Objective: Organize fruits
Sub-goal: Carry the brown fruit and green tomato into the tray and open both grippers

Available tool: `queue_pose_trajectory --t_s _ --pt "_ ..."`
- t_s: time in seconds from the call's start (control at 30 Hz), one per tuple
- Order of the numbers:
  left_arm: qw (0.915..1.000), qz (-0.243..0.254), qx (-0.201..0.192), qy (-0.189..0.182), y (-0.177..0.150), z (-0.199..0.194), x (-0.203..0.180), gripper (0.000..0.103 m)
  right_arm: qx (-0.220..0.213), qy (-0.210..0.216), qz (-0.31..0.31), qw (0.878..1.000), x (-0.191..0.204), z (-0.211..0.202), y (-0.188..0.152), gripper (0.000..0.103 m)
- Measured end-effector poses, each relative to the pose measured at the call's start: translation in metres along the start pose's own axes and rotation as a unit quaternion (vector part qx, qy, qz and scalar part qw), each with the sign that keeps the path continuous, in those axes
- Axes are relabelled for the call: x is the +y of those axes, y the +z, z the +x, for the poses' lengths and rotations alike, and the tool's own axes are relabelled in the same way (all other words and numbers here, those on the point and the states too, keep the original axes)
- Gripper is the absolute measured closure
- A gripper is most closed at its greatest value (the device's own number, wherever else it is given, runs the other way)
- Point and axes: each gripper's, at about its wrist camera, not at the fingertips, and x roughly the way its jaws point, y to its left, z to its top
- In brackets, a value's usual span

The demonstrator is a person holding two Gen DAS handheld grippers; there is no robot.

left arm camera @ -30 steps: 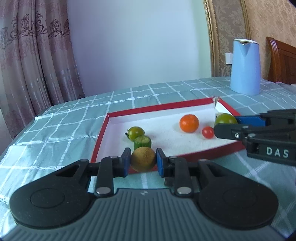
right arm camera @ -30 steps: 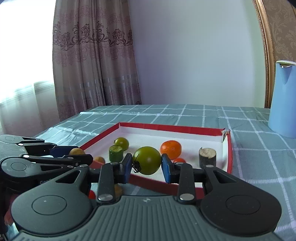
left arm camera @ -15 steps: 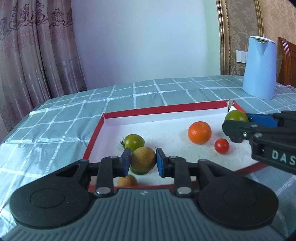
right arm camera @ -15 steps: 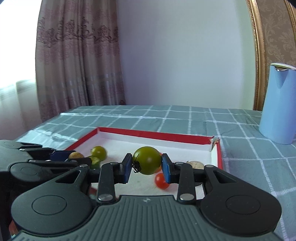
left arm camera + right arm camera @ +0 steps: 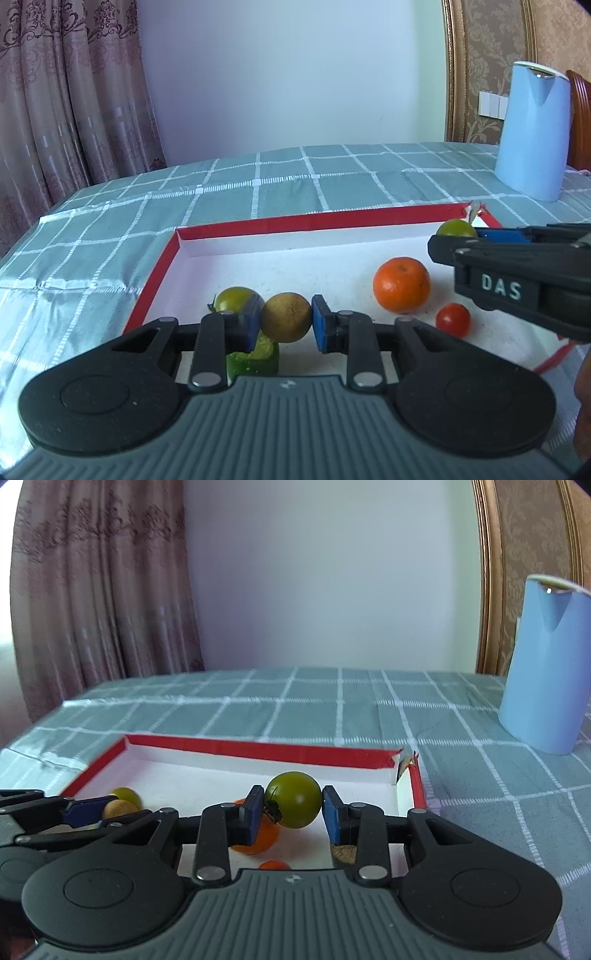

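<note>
2 grips: left wrist view, left gripper (image 5: 286, 323) clamps brown fruit (image 5: 286, 316) lower center over red-rimmed tray (image 5: 306, 221), orange (image 5: 401, 283) center right; right wrist view, right gripper (image 5: 293, 808) clamps green tomato (image 5: 294, 798) center over tray.

Home: curtains (image 5: 66, 92), tablecloth (image 5: 332, 177), kettle (image 5: 532, 133)

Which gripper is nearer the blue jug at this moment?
Right. The right gripper, holding a green tomato, is over the tray's far corner, toward the blue jug. The left gripper, holding a brown fruit, is at the tray's opposite end.
</note>
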Motion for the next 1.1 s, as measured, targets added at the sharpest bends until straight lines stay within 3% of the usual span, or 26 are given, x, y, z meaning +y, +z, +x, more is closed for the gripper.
queue_pose_trajectory --t_s 0.13,0.53,0.63,0.77,0.87,1.0,1.1 --pt "0.9999 0.005 0.0 0.009 0.003 0.008 -0.004 0.077 0.028 -0.006 0.001 1.0 0.001 0.018 0.005 0.07" --pt "0.9996 0.028 0.0 0.009 0.0 0.015 -0.014 0.076 0.043 -0.028 -0.014 0.999 0.006 0.042 0.014 0.07" --pt "0.9996 0.029 0.005 0.005 0.0 0.017 -0.015 0.076 0.052 -0.025 -0.009 0.998 0.004 0.045 0.015 0.07" --pt "0.9988 0.036 0.018 -0.028 0.002 0.019 -0.017 0.073 0.062 -0.032 -0.002 0.998 0.001 0.048 0.016 0.07" --pt "0.9985 0.045 0.019 -0.027 0.001 0.02 -0.02 0.07 0.073 -0.033 -0.004 0.997 0.0 0.05 0.016 0.07" --pt "0.9983 0.035 0.017 -0.043 0.001 0.017 -0.018 0.05 0.071 -0.034 -0.008 0.997 0.001 0.048 0.016 0.069" --pt "0.9991 0.025 0.006 -0.033 0.0 0.013 -0.014 0.022 0.072 -0.039 -0.006 0.997 -0.001 0.048 0.015 0.065"
